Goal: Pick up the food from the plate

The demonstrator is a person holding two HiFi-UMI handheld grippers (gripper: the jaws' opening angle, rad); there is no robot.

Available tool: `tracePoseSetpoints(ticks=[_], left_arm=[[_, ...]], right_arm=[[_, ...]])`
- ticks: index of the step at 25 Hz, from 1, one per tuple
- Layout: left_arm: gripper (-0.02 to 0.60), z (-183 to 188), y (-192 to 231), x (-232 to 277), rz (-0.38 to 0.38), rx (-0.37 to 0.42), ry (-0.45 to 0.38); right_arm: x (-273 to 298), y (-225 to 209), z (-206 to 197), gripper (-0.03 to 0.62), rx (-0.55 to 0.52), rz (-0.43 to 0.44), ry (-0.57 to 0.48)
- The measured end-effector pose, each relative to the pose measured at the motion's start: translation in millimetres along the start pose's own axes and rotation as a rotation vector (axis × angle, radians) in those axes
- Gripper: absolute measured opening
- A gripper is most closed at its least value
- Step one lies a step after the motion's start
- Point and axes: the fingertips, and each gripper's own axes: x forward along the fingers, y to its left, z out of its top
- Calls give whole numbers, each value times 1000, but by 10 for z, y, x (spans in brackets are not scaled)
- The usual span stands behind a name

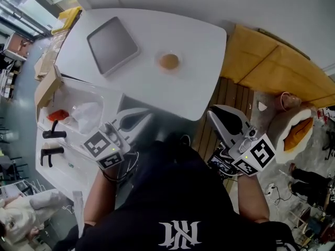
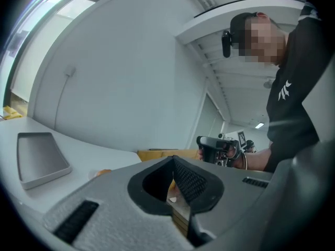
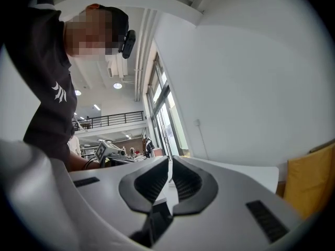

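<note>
A round brown piece of food (image 1: 169, 61) lies on a small clear plate (image 1: 178, 69) in the middle of the white table (image 1: 204, 82). Both grippers hang below the table's near edge, well short of the plate. My left gripper (image 1: 146, 115) is shut with nothing in it, and its view shows its tips (image 2: 173, 159) meeting, with the food (image 2: 104, 172) a small orange spot beyond. My right gripper (image 1: 212, 113) is shut and empty too, with its tips (image 3: 169, 160) together. Each gripper view shows the other gripper: the right gripper (image 2: 215, 148) and the left gripper (image 3: 107, 150).
A grey square tray (image 1: 112, 45) sits on the table left of the plate and shows as the tray (image 2: 39, 160) in the left gripper view. Yellow cushions (image 1: 272, 61) lie to the right. A white sink counter (image 1: 73, 166) with black taps (image 1: 52, 135) and a cardboard box (image 1: 47, 85) stands at the left.
</note>
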Motion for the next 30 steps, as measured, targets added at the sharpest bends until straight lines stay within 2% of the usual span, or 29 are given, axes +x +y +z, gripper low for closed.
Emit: tracePoseSetpoints(ticks=[7,14,16,17,19,26,30], left_arm=[[5,70,433,267,-2,-19,-27],[9,50,1190,544,-1,-79,-9],[34,29,1421,654,-12,-78,9],[60,5,1532,717,-26,-67,24],[71,-47,1742,856,-52,-38,57],[154,-267,2300,1372,-87,55,197],[207,-468,2736,1595,-43,109,259]], right_arm=[[313,-315,-105,5,12,23,41],[914,-682,-124,5,1,20,96],[1087,-813,-141,5,-1,13,118],[1166,-886,-152,5,1,8,129],[1312,-1041,-179,5,6,-6,149],[1730,-1551,-243,5,29,-53,200],[1982,-1865,-413,5,57,-54,223]])
